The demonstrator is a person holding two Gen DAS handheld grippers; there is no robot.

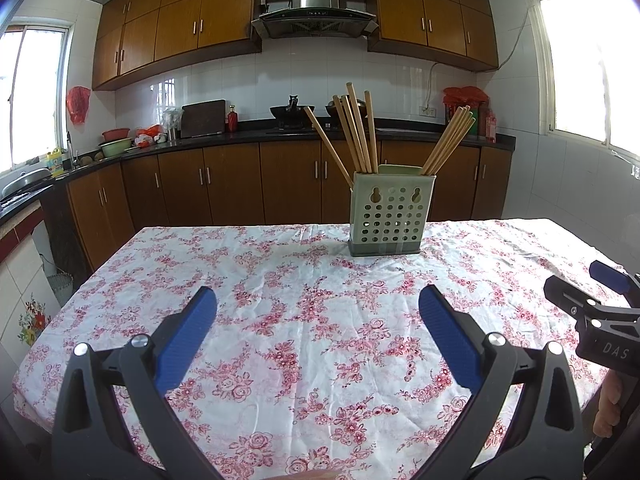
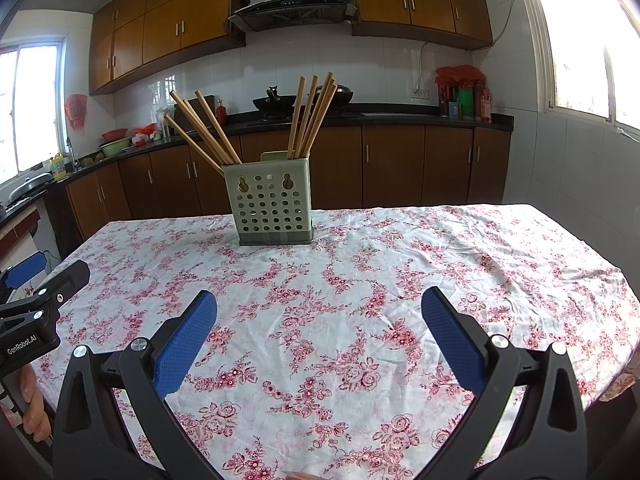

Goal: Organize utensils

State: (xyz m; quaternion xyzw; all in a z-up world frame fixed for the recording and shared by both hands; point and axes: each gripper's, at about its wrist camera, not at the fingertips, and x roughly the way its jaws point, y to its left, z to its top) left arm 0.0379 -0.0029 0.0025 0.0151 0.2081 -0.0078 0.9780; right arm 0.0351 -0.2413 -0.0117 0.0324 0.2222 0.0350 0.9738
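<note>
A pale green perforated utensil holder (image 1: pixel 386 216) (image 2: pixel 272 208) stands upright at the far side of the floral tablecloth (image 1: pixel 312 320) (image 2: pixel 340 312). Several wooden chopsticks (image 1: pixel 356 132) (image 2: pixel 208 128) stand in it in two bunches, one (image 1: pixel 450 142) (image 2: pixel 314 114) on the right side. My left gripper (image 1: pixel 318 300) is open and empty above the near part of the table, well short of the holder. My right gripper (image 2: pixel 319 302) is open and empty too. Each gripper shows at the edge of the other's view: the right one (image 1: pixel 576 284), the left one (image 2: pixel 56 268).
The table's far edge lies just behind the holder. Brown cabinets and a dark counter (image 1: pixel 280 136) with pots and bowls run along the back wall. A sink (image 1: pixel 24 184) is at the left. Windows are on both sides.
</note>
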